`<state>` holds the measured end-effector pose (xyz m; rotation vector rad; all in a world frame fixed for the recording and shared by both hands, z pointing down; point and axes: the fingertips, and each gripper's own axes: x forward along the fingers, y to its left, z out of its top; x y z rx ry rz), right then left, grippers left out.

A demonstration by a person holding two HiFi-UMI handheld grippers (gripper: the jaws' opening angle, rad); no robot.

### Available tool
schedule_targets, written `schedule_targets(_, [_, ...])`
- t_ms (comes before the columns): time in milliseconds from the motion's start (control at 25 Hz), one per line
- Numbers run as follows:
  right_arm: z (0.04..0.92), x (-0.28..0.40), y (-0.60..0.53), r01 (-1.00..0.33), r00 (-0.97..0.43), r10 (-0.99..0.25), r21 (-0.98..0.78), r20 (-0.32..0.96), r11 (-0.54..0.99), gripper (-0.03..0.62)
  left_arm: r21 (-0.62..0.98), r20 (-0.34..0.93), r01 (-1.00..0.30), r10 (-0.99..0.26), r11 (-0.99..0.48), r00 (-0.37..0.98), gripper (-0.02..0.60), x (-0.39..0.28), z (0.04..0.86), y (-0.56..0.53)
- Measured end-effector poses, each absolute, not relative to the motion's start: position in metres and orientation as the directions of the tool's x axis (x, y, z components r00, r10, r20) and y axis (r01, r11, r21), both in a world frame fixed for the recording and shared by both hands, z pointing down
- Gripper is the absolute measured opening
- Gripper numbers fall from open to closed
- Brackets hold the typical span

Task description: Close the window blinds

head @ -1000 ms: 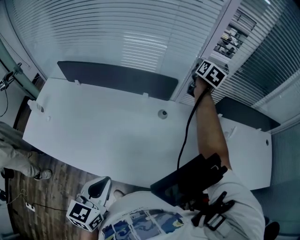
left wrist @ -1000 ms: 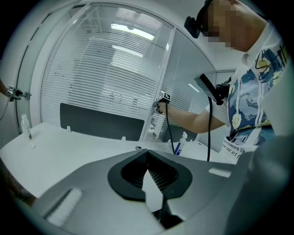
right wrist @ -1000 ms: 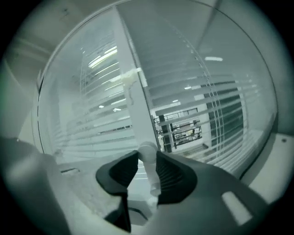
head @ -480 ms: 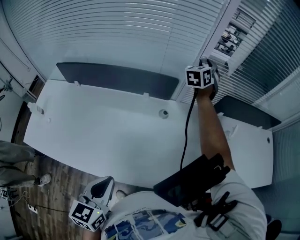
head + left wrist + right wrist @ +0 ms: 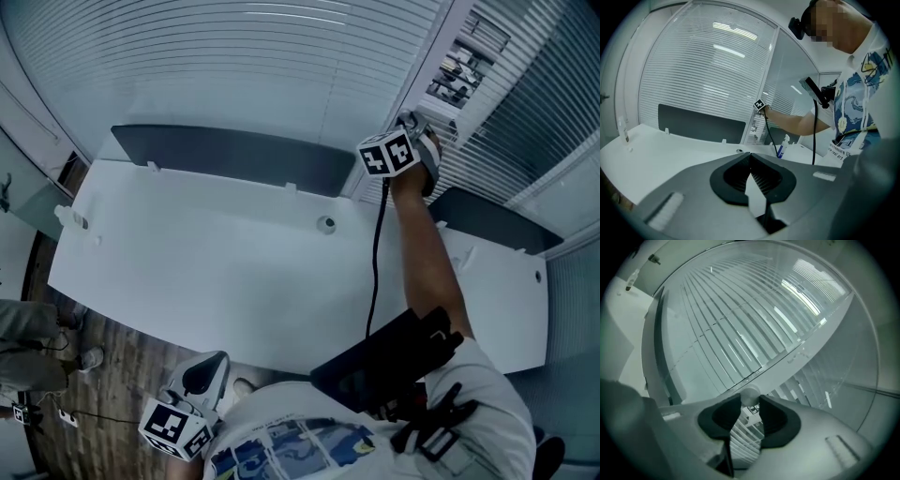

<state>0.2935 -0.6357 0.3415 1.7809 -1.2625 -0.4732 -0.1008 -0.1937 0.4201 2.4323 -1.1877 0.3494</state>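
Observation:
The window blinds (image 5: pixel 234 56) hang behind glass beyond the white desk (image 5: pixel 206 272); their slats (image 5: pixel 726 333) fill the right gripper view. My right gripper (image 5: pixel 415 122) is stretched out to the white window frame between two panes, its marker cube turned towards me. A small round knob (image 5: pixel 750 396) on that frame sits between its fingertips, which press on it from both sides. My left gripper (image 5: pixel 192 412) hangs low at the desk's near edge, far from the window, with its jaws closed together and nothing in them (image 5: pixel 750 155).
A dark panel (image 5: pixel 234 155) stands along the desk's back edge, with a second one further right. A round grommet (image 5: pixel 325 224) is set in the desk. A spray bottle (image 5: pixel 783 145) stands under my right arm. Another person's legs (image 5: pixel 28 328) are at the left, on the wooden floor.
My right gripper has rolled at the knob, its marker cube turning to a new face. The bright patch on the left blinds has faded. The person at the left has moved off.

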Motion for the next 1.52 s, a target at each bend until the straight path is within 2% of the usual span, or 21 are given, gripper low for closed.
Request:
schedule_targets(120, [0.34,0.293,-0.632,-0.584,0.389,-0.907,0.805,0.159,-0.109,0.124,0.247,0.394,-0.795,-0.692,-0.554,0.605,0.006,-0.1,0.419,-0.195])
schedule_targets(400, [0.338,0.287,-0.615,-0.767,0.242,-0.954,0.637,0.176,-0.077,0.127,0.269,0.399,-0.781,-0.673,-0.563,0.623,0.006,-0.084,0.426,-0.2])
schedule_targets(720, [0.359,0.261,-0.557,-0.913,-0.019,-0.97,0.391,0.24,0.115,0.126,0.249,0.396,-0.763,-0.656,-0.597,0.643,0.006,-0.062,0.417,-0.223])
schedule_targets(880, [0.388,0.242,-0.511,-0.92,-0.134,-0.951,0.322,0.279,0.224,0.114,0.246,0.407,-0.75,-0.637,-0.614,0.655,0.006,-0.053,0.421,-0.237])
schedule_targets(1240, [0.44,0.199,-0.405,-0.899,-0.36,-0.857,0.107,0.367,0.424,0.003,0.186,0.39,-0.678,-0.58,-0.711,0.715,0.006,-0.009,0.414,-0.259])
schedule_targets(1520, [0.427,0.154,-0.312,-0.892,-0.42,-0.844,0.024,0.333,0.452,0.003,0.171,0.336,-0.611,-0.537,-0.773,0.774,0.006,-0.016,0.391,-0.234])
